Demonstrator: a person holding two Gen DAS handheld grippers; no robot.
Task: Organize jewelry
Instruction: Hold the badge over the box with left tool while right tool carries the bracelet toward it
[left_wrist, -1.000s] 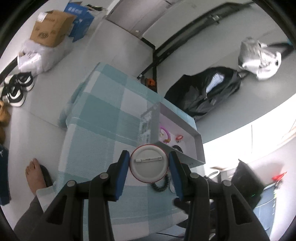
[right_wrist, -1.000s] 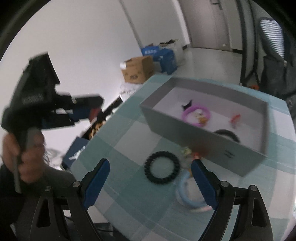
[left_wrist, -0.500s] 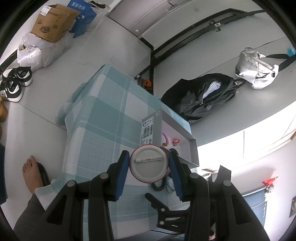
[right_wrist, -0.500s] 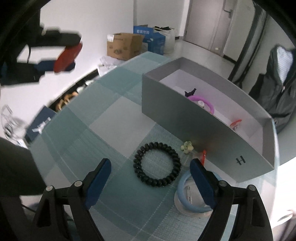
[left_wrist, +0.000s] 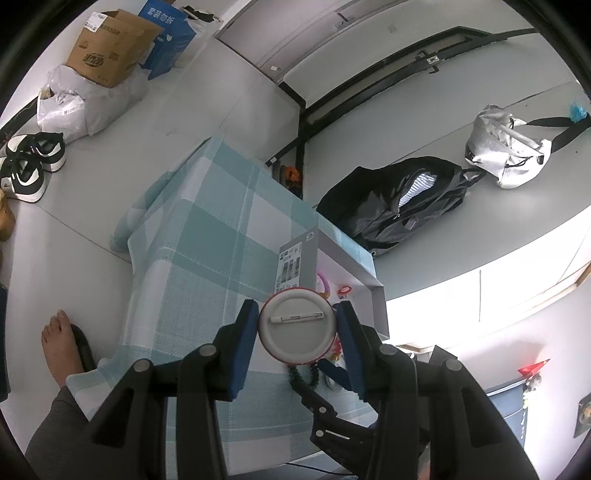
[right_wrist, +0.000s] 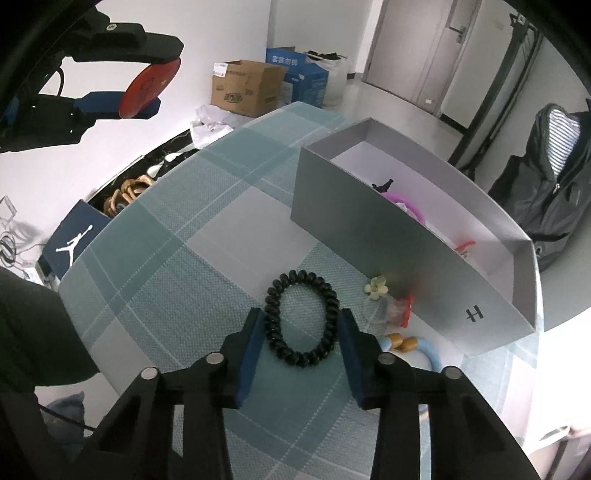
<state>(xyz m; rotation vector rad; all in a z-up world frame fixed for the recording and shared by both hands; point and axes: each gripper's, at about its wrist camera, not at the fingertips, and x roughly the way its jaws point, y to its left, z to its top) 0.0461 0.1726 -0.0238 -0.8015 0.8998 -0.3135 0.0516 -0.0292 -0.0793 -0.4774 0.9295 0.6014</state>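
Right gripper (right_wrist: 302, 328) closing around black coil hair tie (right_wrist: 301, 318) on checked tablecloth (right_wrist: 177, 266), pads touching its sides | left gripper (left_wrist: 297, 326) clamps round badge (left_wrist: 297, 325) aloft | advice: squeeze gently, lift straight, clear grey box (right_wrist: 388, 236) wall before dropping in.

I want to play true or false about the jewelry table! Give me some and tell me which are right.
1. The left tongs hold a round pin badge. True.
2. The black coil hair tie is inside the grey box. False: it lies on the checked cloth, between the closing right tongs.
3. A pink ring lies in the box. True.
4. The little flower clip is blue. False: pale yellow.
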